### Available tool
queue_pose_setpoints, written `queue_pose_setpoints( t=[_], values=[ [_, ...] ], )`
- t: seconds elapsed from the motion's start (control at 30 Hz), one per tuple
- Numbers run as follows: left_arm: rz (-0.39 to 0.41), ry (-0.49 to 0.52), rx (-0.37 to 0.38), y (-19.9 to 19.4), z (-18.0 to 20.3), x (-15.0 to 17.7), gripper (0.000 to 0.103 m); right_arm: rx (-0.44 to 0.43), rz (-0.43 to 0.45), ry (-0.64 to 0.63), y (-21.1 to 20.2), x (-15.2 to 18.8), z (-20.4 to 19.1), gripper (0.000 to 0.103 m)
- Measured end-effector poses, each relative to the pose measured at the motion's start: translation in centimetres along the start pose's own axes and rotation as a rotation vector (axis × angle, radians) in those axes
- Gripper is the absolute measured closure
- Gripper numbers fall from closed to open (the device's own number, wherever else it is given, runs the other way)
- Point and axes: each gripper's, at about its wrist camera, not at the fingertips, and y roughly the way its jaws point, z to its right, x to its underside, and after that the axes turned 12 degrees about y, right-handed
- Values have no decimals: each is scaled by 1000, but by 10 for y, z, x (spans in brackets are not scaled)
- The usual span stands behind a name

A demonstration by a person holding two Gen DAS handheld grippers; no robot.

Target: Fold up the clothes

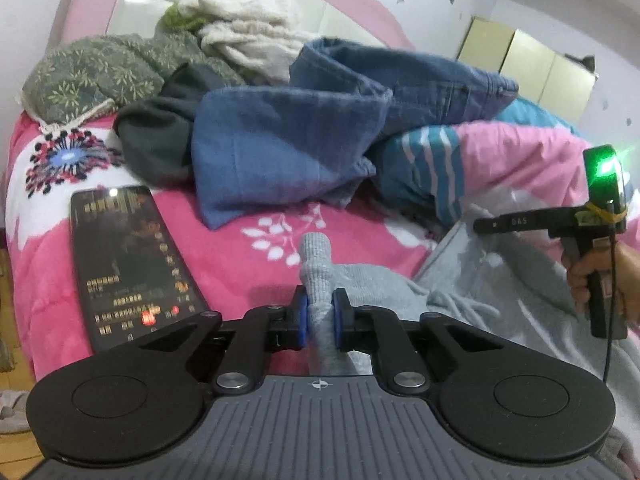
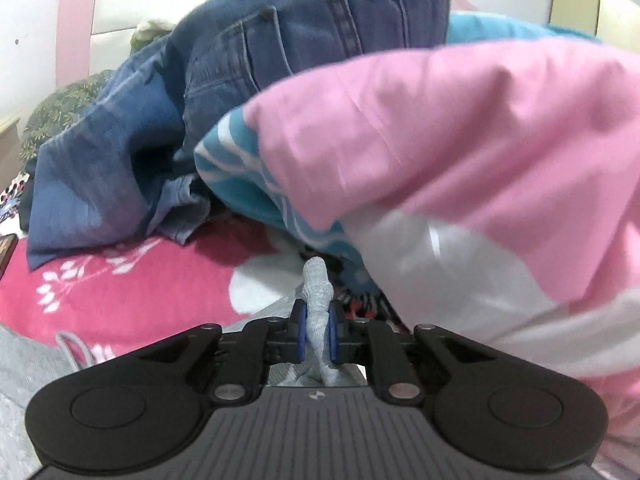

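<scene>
The light grey knitted garment (image 1: 384, 284) lies crumpled on the pink flowered bedspread (image 1: 224, 224), its long axis running roughly from nine to three o'clock in the left wrist view. The left gripper (image 1: 320, 316) has its blue pads nearly together, pinching a ribbed fold that sticks out towards twelve o'clock. The right gripper (image 2: 316, 334) is likewise narrow, clamped on a bunched grey strip pointing to twelve. Blue denim jeans (image 2: 304, 32) sit heaped at twelve, a dark phone (image 1: 128, 264) at ten.
</scene>
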Motion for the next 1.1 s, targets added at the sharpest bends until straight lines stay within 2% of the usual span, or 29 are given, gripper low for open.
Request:
queue_pose_setpoints(
  t=[0.3,0.53,0.7,0.87,1.0,1.07,1.1],
  values=[
    [41,-37,-32,3,-11,-13,93,26,62,6,3,-18,-10,92],
    [88,-30,-91,12,-16,-25,93,14,121,28,7,-43,-22,92],
    [116,-28,-148,16,-16,-34,93,-8,160,62,14,-49,-22,92],
    [54,6,-202,25,-15,-27,93,-47,164,94,34,-31,-20,92],
    [-42,30,-206,36,-18,-23,89,-6,105,35,67,-11,-31,91],
    [-54,55,-217,37,-17,-23,83,38,82,16,80,-5,-34,84],
    [-51,64,-223,36,-16,-23,81,61,71,7,86,-2,-36,73]
  ],
)
